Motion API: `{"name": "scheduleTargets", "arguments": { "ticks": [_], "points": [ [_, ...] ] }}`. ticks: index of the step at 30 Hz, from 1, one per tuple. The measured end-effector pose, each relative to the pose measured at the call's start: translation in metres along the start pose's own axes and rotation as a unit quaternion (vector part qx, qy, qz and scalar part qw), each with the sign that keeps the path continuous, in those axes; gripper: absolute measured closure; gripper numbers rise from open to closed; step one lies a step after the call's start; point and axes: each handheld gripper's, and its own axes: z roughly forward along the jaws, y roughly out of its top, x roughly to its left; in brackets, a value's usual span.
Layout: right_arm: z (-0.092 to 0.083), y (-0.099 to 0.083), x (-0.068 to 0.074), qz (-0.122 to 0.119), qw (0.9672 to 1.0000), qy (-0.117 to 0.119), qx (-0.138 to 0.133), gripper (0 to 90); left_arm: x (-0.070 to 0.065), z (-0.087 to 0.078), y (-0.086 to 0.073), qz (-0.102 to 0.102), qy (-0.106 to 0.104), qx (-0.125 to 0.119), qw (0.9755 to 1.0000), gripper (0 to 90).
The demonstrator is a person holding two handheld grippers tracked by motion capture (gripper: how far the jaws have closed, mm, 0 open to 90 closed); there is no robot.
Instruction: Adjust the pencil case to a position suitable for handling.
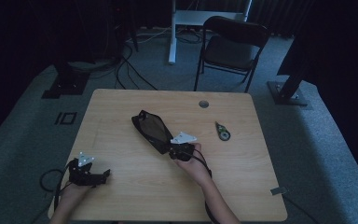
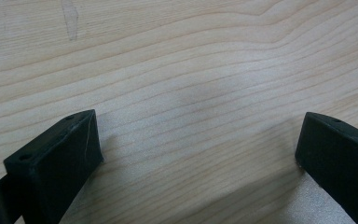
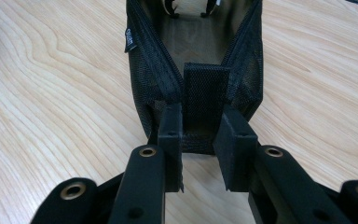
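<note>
Right gripper view has the right gripper (image 3: 200, 135) clamped on the webbing tab of a soft, light mesh pouch (image 3: 193, 60) mid-table, a sound handhold, while the left gripper (image 2: 200, 149) rests empty, jaws spread.

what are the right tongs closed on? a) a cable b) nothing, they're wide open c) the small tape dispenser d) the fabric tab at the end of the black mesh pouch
d: in the right gripper view the right tongs pinch the fabric tab at the near end of the open black mesh pouch, while the small tape dispenser lies apart on the table.
</note>
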Motion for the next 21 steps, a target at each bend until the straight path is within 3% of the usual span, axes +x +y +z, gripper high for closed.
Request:
{"name": "scheduleTargets", "arguments": {
  "ticks": [13,17,21],
  "points": [
    [-0.02,-0.018,-0.015,0.011,0.9998,-0.015,0.003,73.0,0.0,0.0,0.0,0.0,0.0,0.0,1.0,0.2],
    [-0.026,-0.023,-0.021,0.03,0.9995,-0.014,0.004,73.0,0.0,0.0,0.0,0.0,0.0,0.0,1.0,0.2],
    [-0.034,-0.028,-0.025,0.021,0.9994,-0.026,0.004,73.0,0.0,0.0,0.0,0.0,0.0,0.0,1.0,0.2]
  ]
}}
